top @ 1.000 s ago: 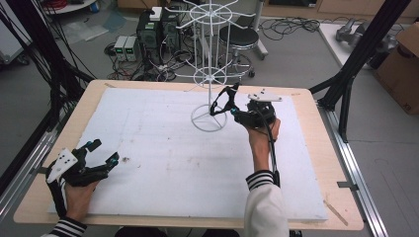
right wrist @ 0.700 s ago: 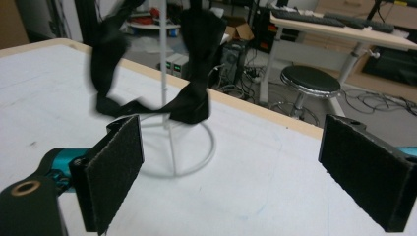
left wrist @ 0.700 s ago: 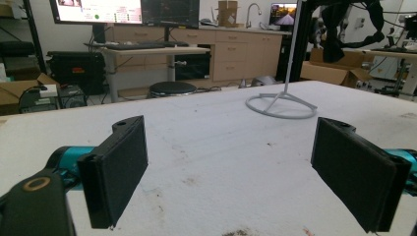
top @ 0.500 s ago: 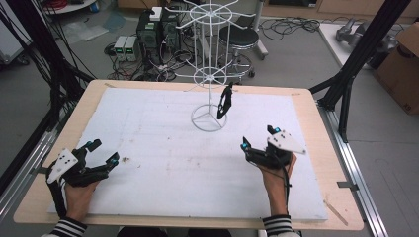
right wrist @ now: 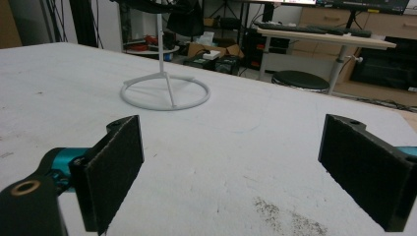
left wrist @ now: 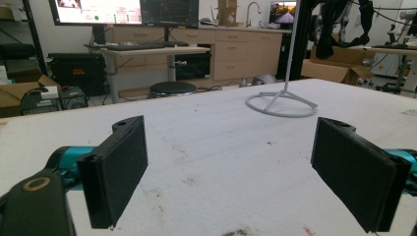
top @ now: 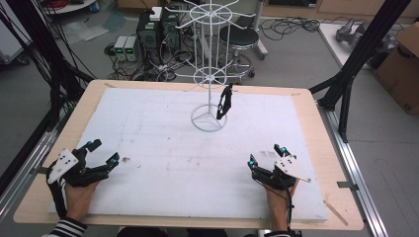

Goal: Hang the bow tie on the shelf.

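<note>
A white wire display rack (top: 209,74) stands at the back middle of the white board (top: 163,143), on a ring base (top: 207,119). A black item (top: 225,101) hangs from one of its lower hooks. My left gripper (top: 104,151) rests at the front left, open and holding nothing. My right gripper (top: 264,155) lies at the front right, also open and holding nothing. In the left gripper view the gripper (left wrist: 231,172) has its jaws wide apart, with the ring base (left wrist: 281,103) ahead. In the right gripper view the gripper (right wrist: 231,177) faces the ring base (right wrist: 164,93) and the black item (right wrist: 184,17).
The board lies on a wooden table (top: 321,128) framed by black posts (top: 360,54). Behind the far edge are a stool (top: 237,37) and computer boxes (top: 148,32) on the floor. A cardboard box (top: 402,64) sits off to the right.
My right gripper drew back from the rack to the front right of the board, leaving the black item hanging on the hook. The left gripper stayed put.
</note>
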A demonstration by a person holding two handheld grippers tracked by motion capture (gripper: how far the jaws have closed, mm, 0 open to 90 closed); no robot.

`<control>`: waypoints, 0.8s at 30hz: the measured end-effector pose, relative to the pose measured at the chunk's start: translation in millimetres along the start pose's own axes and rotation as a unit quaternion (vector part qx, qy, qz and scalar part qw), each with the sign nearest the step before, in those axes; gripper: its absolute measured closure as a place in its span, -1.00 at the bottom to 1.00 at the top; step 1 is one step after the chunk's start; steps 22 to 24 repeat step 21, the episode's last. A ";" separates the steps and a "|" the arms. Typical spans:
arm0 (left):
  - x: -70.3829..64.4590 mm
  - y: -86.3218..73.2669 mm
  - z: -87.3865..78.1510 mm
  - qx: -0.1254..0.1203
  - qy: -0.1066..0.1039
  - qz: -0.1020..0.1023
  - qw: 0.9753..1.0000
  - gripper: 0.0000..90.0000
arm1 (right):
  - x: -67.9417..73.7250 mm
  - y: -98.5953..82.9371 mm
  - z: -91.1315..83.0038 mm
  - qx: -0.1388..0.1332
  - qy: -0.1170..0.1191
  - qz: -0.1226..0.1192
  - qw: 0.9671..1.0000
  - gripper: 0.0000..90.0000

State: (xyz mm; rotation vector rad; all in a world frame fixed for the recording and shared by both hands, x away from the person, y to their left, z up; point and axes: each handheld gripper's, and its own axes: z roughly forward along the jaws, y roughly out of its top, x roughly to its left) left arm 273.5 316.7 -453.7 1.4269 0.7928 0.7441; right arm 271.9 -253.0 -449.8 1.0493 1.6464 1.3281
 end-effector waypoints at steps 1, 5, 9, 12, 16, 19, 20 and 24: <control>0.0 0.0 0.0 0.000 0.000 0.000 1.000 -0.68 | 0.2 0.0 -0.1 -0.001 -0.001 -0.001 1.000 -0.80; 0.1 0.0 0.0 0.000 0.000 0.000 1.000 -0.68 | 0.5 -0.6 -0.4 -0.005 -0.004 -0.008 1.000 -0.80; 0.3 -0.1 0.0 0.000 0.000 -0.001 1.000 -0.68 | 1.1 -2.0 -3.5 -0.019 -0.009 -0.003 1.000 -0.80; 0.3 -0.1 0.0 0.000 0.000 -0.002 1.000 -0.68 | -1.3 -2.5 -4.0 -0.022 -0.008 0.010 1.000 -0.80; 0.3 -0.1 0.0 0.000 0.000 -0.002 1.000 -0.68 | -0.3 -2.6 -4.0 -0.021 -0.011 0.005 1.000 -0.80; 0.6 -0.1 -0.2 0.001 -0.001 -0.003 1.000 -0.68 | 1.2 -2.5 -3.6 -0.020 -0.017 -0.001 1.000 -0.80; 0.5 -0.1 -0.1 0.000 -0.001 -0.003 1.000 -0.68 | 1.1 -2.4 -3.5 -0.021 -0.018 0.000 1.000 -0.80; 0.5 -0.1 0.0 0.000 0.000 -0.004 1.000 -0.68 | 0.8 -2.4 -3.6 -0.020 -0.018 0.002 1.000 -0.80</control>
